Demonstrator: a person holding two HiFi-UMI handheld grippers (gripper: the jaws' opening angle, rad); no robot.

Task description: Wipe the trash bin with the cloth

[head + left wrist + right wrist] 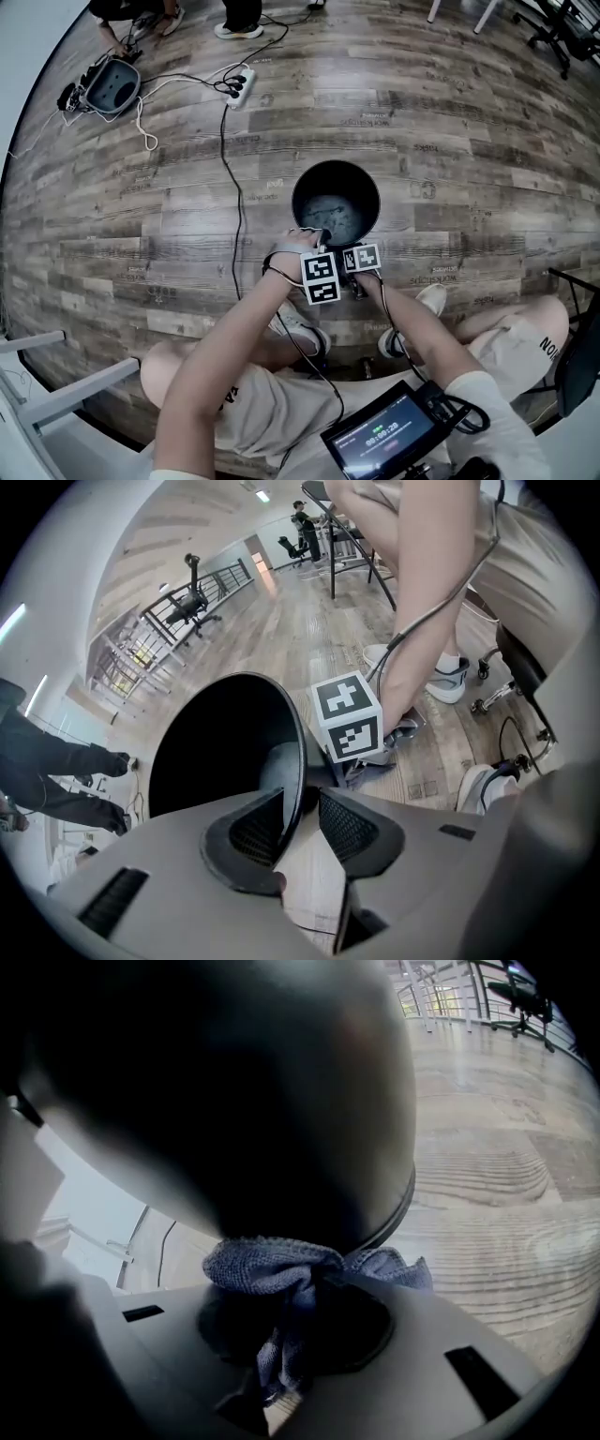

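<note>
Head view: the trash bin stands upright on the wood floor right in front of your feet, mouth open to the camera. Both tools are at the near side of its rim. Your left gripper reaches onto the rim and your right gripper sits just beside it, lower, against the outside. The marker cubes cover the jaws here.

Left gripper view: your jaws straddle the rim, one pad inside the bin and one outside, with the thin black wall running between them. They look pinched onto that wall, so I read this hand as steadying the bin. The right gripper's cube shows just past the rim, on the outer side.

Right gripper view: your jaws are clamped on a bunched blue-grey cloth. The wad sticks out ahead of the pads and touches the bin's dark outer wall, which fills the upper frame. The rim edge curves off at right.

Progress, as a judgement: wiping is under way on the outer wall near the rim on your side. Nothing shows which areas are already done. The far side, the lower wall and the inside probably remain.
</note>
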